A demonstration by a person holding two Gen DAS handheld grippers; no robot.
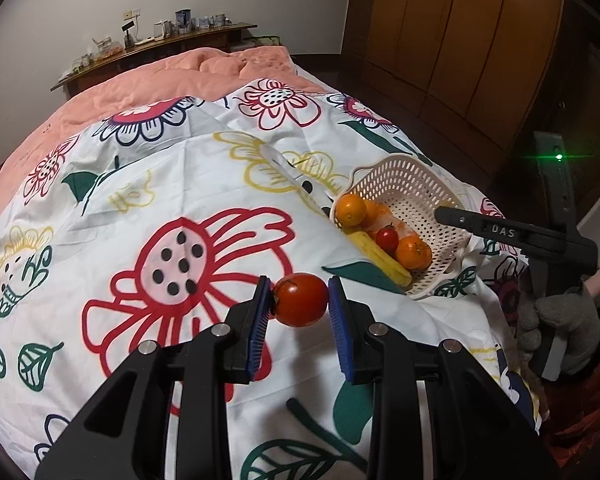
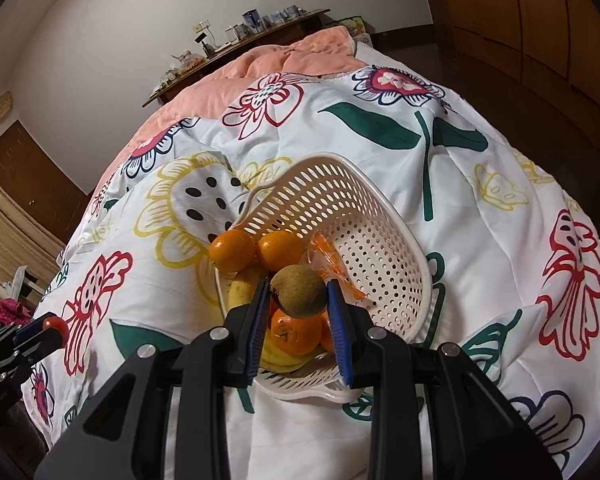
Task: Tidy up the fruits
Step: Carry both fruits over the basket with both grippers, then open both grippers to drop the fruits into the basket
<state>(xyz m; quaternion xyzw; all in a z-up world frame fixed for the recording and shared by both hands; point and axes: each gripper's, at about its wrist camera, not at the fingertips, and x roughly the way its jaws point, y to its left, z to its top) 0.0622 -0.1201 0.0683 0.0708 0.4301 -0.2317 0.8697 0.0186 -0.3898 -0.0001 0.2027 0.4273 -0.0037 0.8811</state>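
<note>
You hold a red tomato [image 1: 301, 300] between blue pads [image 1: 260, 320] and a brown-green kiwi [image 2: 299, 291] at twelve o'clock of your other black gripper [image 2: 299, 312], over a cream perforated basket [image 2: 380, 216] of orange, yellow and red fruit on a white quilt [image 1: 180, 184] with red, yellow and green flowers.

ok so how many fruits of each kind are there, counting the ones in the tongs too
orange: 3, in the basket
tomato: 2, one in the left tongs
kiwi: 1, in the right tongs
banana: 1
total: 7
</note>
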